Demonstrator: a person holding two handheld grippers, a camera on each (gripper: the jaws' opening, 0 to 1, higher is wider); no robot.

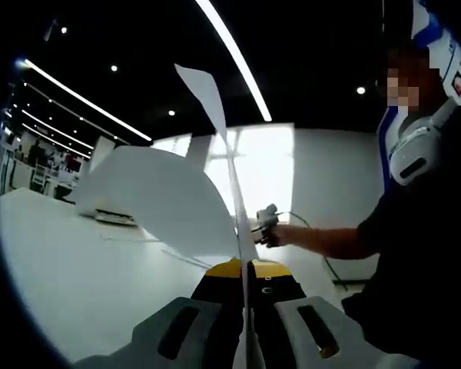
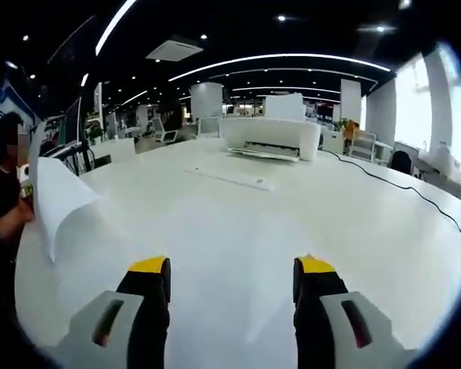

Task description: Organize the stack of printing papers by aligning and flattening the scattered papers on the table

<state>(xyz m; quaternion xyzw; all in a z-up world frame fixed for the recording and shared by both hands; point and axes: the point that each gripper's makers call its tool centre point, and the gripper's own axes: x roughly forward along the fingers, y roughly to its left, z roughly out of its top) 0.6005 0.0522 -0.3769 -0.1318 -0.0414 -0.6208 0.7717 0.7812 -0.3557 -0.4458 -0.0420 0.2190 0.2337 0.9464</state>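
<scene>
So right now my left gripper point(image 1: 246, 307) has its yellow-tipped jaws pinched tight on thin white printer paper point(image 1: 157, 200), lifted clear off the table and flopping around. From the left gripper view I count two sheets for sure: one big one curling out to the side, and one standing up edge-on with a pointy corner at the top. Could be more in the pinch, can't tell. In the right gripper view that same paper hangs off to the left, near a person's hand.

My right gripper point(image 2: 230, 288) is holding nothing, jaws spread wide, just hovering over the big white round-edged table point(image 2: 238, 223).

Further out, a thin strip or sheet of paper point(image 2: 230, 178) lies flat on the table, and behind that there's one white desktop printer point(image 2: 270, 137) with one black cable point(image 2: 415, 188) snaking off toward the table edge.

What worries me: the sheets are fanned apart and only held at one edge, so one could slip out or get creased when I set them down. Bringing them down at an angle would just scatter them again.
</scene>
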